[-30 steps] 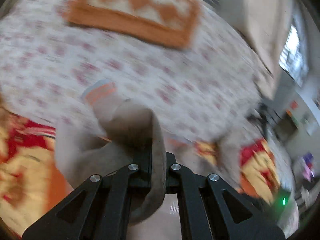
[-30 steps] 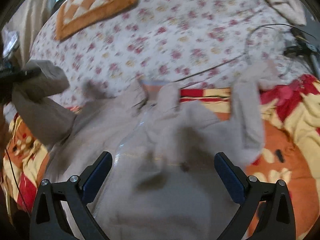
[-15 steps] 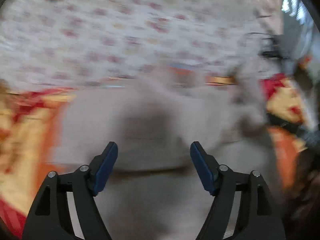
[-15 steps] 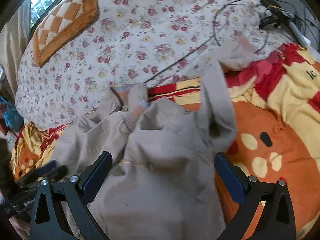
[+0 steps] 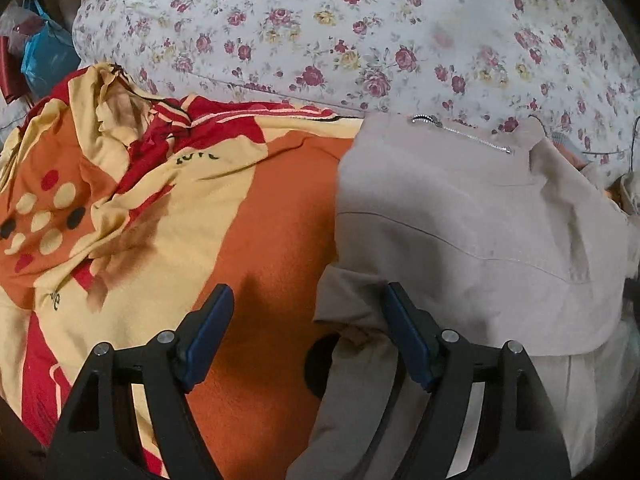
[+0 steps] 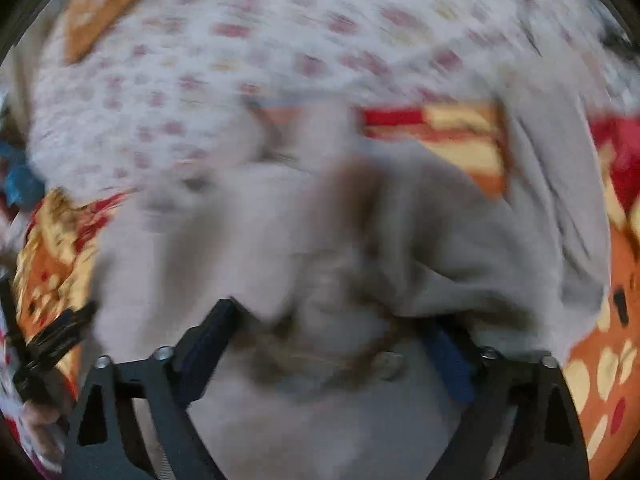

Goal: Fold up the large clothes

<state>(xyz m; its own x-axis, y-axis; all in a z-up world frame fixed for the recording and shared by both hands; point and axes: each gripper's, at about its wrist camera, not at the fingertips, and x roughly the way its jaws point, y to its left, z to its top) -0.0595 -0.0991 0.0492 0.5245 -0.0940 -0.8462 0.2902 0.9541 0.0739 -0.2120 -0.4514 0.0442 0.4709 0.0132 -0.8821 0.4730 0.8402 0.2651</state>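
Observation:
A beige zip-up jacket (image 5: 460, 220) lies spread on an orange, yellow and red blanket (image 5: 260, 220), its zipper (image 5: 460, 132) at the far edge. My left gripper (image 5: 309, 292) is open and points down over the jacket's left edge, one pad above the blanket and the other above the beige cloth. It holds nothing. In the blurred right wrist view, my right gripper (image 6: 332, 316) hangs low over the bunched middle of the jacket (image 6: 400, 220). Its jaws are closing with folds of cloth between them. The cloth partly hides the right pad.
A floral bedsheet (image 5: 360, 20) covers the bed beyond the blanket. A blue bag (image 5: 44, 60) sits off the bed's far left corner. An orange checked cushion (image 6: 120, 0) lies at the back left. A hand (image 6: 40, 416) shows at the lower left.
My left gripper let go of the beige cloth, opened, and dropped to the jacket's left edge. My right gripper sank closer to the jacket and its jaws narrowed.

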